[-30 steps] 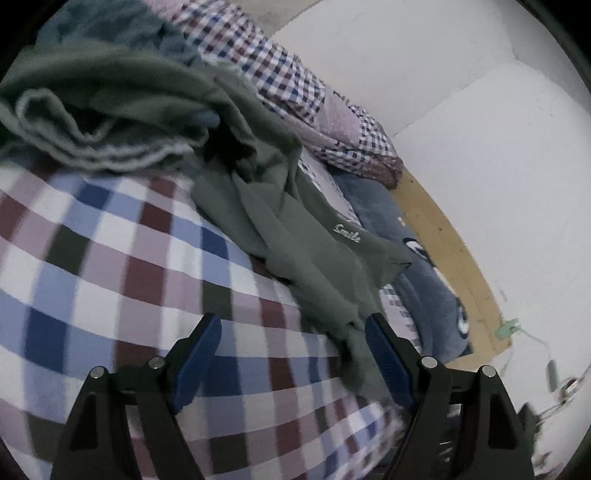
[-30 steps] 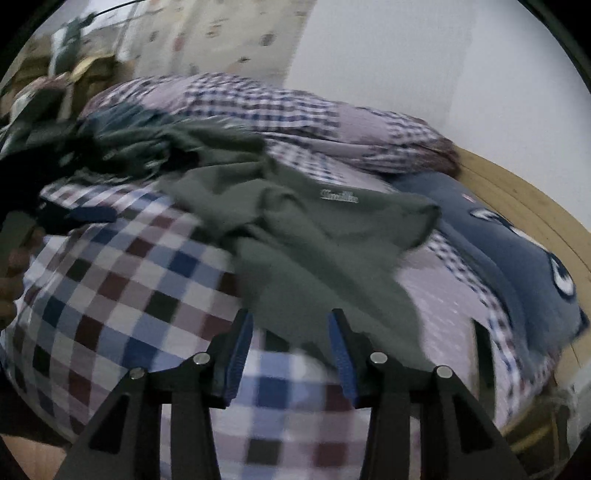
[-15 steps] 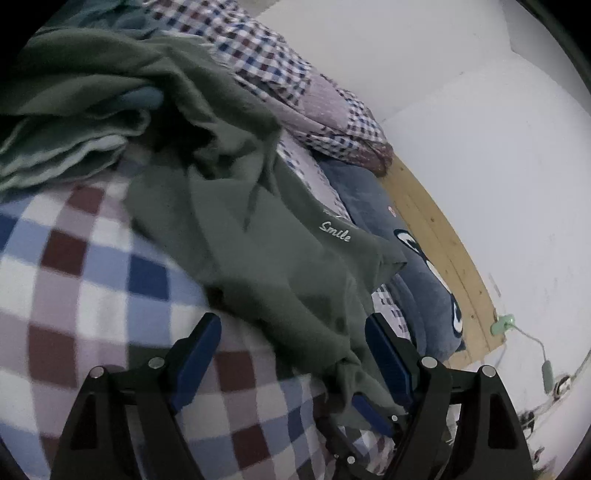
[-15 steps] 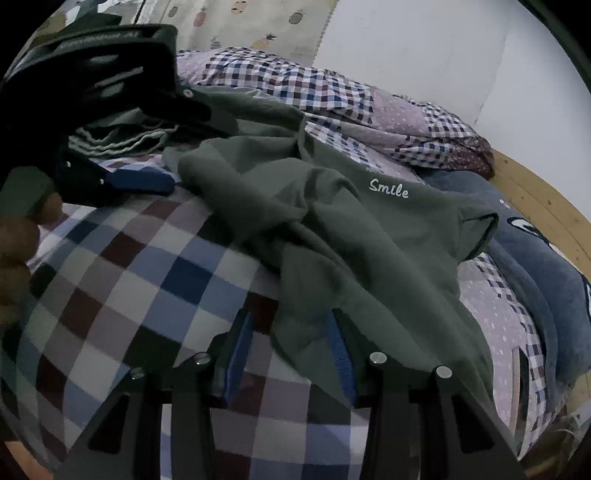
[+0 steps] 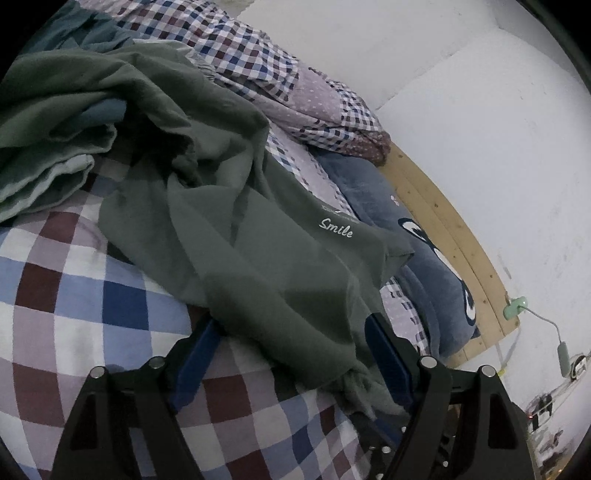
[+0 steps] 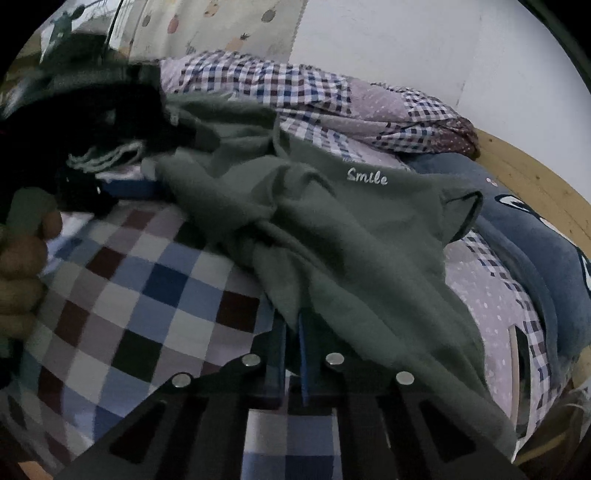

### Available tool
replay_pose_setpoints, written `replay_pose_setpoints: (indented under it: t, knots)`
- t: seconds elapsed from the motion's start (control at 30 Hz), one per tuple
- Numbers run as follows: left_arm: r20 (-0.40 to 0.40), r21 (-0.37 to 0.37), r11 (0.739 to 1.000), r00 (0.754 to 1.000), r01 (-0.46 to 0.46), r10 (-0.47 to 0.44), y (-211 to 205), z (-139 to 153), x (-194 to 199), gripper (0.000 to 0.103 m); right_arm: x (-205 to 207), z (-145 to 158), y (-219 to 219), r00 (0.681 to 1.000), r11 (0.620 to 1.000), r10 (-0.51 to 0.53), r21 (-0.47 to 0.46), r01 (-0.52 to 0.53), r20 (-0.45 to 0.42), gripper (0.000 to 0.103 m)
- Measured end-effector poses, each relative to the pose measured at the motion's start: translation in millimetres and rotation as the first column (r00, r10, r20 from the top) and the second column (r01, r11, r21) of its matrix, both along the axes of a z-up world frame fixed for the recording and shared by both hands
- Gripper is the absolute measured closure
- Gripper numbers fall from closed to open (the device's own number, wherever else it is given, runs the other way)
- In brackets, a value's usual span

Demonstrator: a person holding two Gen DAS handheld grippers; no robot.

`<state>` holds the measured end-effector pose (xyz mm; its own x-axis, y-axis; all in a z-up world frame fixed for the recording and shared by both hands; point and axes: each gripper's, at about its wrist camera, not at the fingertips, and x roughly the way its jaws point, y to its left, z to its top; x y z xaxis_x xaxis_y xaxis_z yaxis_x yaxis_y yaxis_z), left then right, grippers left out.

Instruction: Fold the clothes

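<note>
Checked quilt (image 6: 147, 291) bears soft green shirt (image 6: 332, 229); right gripper (image 6: 291, 339) pinches its hem, apparently; left gripper (image 5: 291, 354) spread wide.

Place: we record a bedroom in a home.
Bed: a checked bedcover (image 5: 85, 302) in blue, maroon and white squares fills the foreground; we see a wooden bed frame (image 5: 447, 236) running along the far side.
Bedding: a gingham quilt (image 6: 295, 92) with dotted lilac patches lies bunched toward the wall; a blue plush blanket (image 5: 424, 266) with a cartoon eye print lies beside the frame.
Clothing: a green garment (image 6: 351, 229) marked "Smile" lies loose on the cover, with other clothes heaped behind it.
Walls: plain white wall (image 5: 498, 129); we note a curtain (image 6: 221, 29) printed with fruit shapes.
Fitting: a small green clip lamp (image 5: 517, 306) on the frame end.
</note>
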<state>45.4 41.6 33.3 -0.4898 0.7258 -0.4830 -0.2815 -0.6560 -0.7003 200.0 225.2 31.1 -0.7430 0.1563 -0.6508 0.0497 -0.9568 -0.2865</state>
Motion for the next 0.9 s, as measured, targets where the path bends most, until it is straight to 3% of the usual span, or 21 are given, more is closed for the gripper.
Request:
replay_pose_setpoints:
  t: [0.03, 0.13, 0.27, 0.37, 0.6, 0.9]
  knots:
    - [0.01, -0.006, 1.0, 1.0, -0.007, 0.007, -1, 0, -1, 0.033, 2, 2, 0, 1.0, 1.0, 0.002, -0.007, -0.002, -0.004, 0.099]
    - [0.068, -0.017, 1.0, 0.997, -0.02, 0.021, -5, -6, -7, 0.073, 7, 10, 0, 1.0, 1.0, 0.007, -0.026, -0.007, -0.016, 0.099]
    - [0.098, 0.024, 0.999, 0.995, -0.027, 0.025, -10, -10, -10, 0.089, 14, 20, 0, 0.999, 0.999, 0.015, -0.051, -0.016, -0.03, 0.1]
    - [0.074, 0.036, 0.999, 0.997, -0.028, 0.025, -13, -4, -9, 0.095, 19, 24, -3, 0.999, 0.998, 0.026, -0.058, -0.027, -0.03, 0.1]
    - [-0.021, 0.107, 0.994, 0.999, -0.026, 0.028, -26, 30, -5, 0.097, 34, 46, -5, 0.997, 0.995, 0.058, -0.076, -0.062, -0.06, 0.101]
    - [-0.13, 0.307, 0.951, 0.991, 0.017, 0.024, -49, 74, 6, 0.097, 55, 91, 22, 0.986, 0.981, -0.01, -0.193, -0.022, -0.165, 0.101]
